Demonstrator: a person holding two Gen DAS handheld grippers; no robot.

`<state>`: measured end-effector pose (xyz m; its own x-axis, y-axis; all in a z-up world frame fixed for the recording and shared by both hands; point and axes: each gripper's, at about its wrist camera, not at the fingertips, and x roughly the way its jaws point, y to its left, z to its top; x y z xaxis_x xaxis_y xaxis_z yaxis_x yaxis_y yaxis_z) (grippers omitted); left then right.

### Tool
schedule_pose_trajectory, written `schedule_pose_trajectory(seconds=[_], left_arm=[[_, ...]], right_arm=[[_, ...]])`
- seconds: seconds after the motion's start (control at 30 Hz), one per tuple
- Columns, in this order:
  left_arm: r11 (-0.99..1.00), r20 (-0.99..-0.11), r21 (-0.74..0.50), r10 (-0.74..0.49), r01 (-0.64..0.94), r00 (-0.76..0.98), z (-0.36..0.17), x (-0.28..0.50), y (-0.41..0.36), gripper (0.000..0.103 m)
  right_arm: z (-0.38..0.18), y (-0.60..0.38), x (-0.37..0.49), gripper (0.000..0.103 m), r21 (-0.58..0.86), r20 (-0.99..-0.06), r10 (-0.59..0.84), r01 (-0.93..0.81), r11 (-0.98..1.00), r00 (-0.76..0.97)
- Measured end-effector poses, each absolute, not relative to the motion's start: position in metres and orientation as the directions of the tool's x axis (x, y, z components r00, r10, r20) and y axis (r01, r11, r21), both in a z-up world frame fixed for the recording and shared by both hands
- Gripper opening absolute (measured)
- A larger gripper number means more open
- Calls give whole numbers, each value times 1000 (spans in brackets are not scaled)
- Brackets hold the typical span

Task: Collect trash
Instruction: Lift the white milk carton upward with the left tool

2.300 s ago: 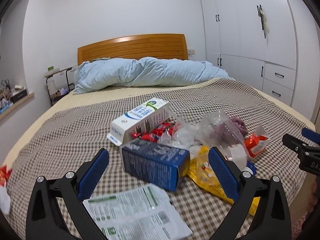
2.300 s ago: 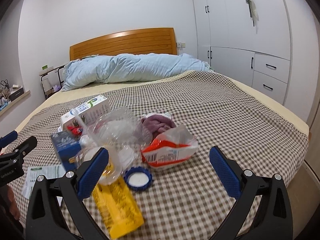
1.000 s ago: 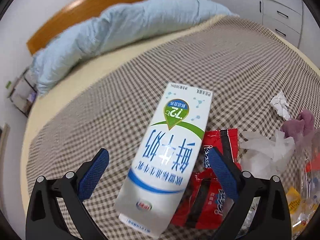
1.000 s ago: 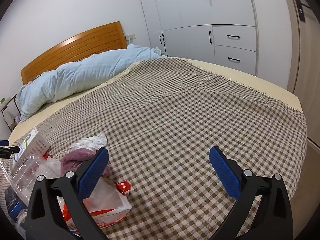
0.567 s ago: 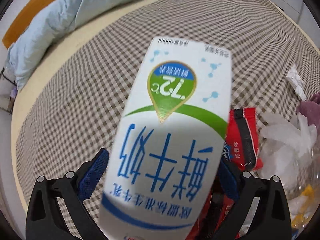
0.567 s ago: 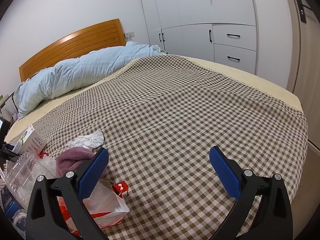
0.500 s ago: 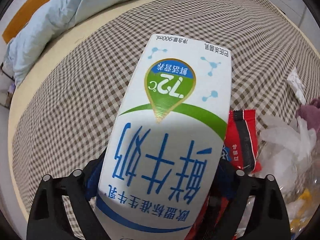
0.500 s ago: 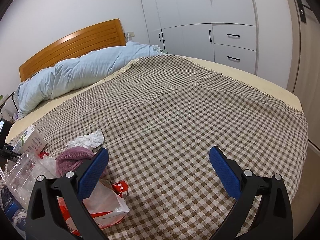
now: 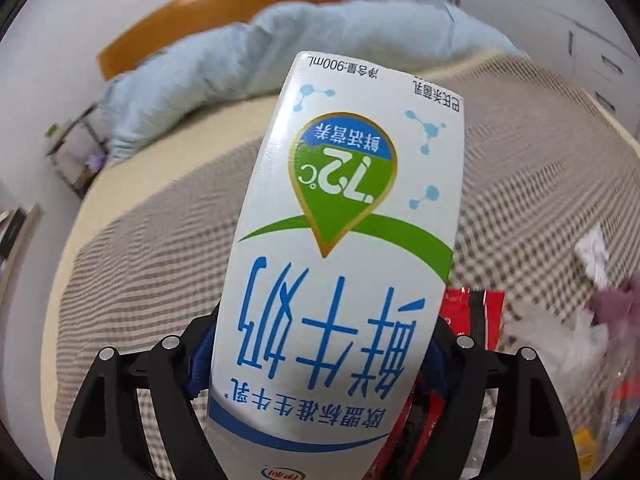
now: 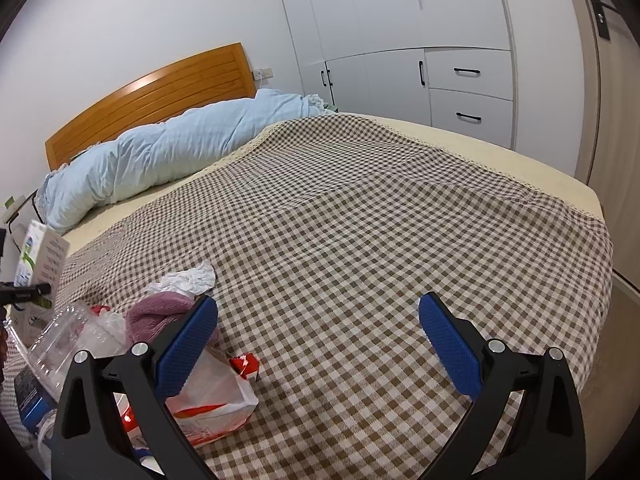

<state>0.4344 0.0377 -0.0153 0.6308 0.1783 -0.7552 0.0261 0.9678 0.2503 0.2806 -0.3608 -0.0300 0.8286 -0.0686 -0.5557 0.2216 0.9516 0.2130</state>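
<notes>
A white milk carton (image 9: 344, 240) with blue and green print fills the left wrist view, upside down and raised off the checked bedspread (image 9: 140, 272). My left gripper (image 9: 320, 344) has its jaws closing, with both blue pads pressed on the carton's sides. From the right wrist view the same carton (image 10: 40, 256) shows at the far left edge. My right gripper (image 10: 316, 332) hangs open over the bedspread with nothing between its fingers. Beside it lies the trash pile: crumpled tissue (image 10: 188, 280), a purple cloth (image 10: 160, 312), a clear plastic box (image 10: 60, 336) and a white-orange bag (image 10: 212, 400).
Red snack wrappers (image 9: 476, 312) lie just behind the carton. A pale blue duvet (image 10: 168, 152) lies along the wooden headboard (image 10: 152, 88). White wardrobes (image 10: 400, 60) stand on the right, past the bed's edge (image 10: 592, 200). A blue box (image 10: 28, 396) sits at the lower left.
The left jaws closed in from wide open until the pads met the milk carton, and the carton has come up off the bed. The right gripper's view barely shifted.
</notes>
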Motion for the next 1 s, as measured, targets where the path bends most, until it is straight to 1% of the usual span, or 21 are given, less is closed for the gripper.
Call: schedule_pose_trajectory(seconds=[0.23,0.4,0.63,0.8,1.0], left_arm=[[966,-637,253,202,-46,744,40,375,12,77],[976,-590,212,162,-42,791,68,332,-3,77],[976,-515,208,161,-60,842,98,256,-35,77],[980,-467,192,145,-60,872,106,219,-38,77],[996,-436,71,75,-49,897,100,165,-36,77]], right_arm=[[-21,-362,262,97,232,-536,-46,200,952,843],[-9,-365,241,97,259,-511,-20,176,950,860],[15,-364,205,97,256,-452,9,120,959,892],[31,-360,181,97,266,-421,36,86,960,906],[38,-356,156,97,249,-426,42,73,966,904]])
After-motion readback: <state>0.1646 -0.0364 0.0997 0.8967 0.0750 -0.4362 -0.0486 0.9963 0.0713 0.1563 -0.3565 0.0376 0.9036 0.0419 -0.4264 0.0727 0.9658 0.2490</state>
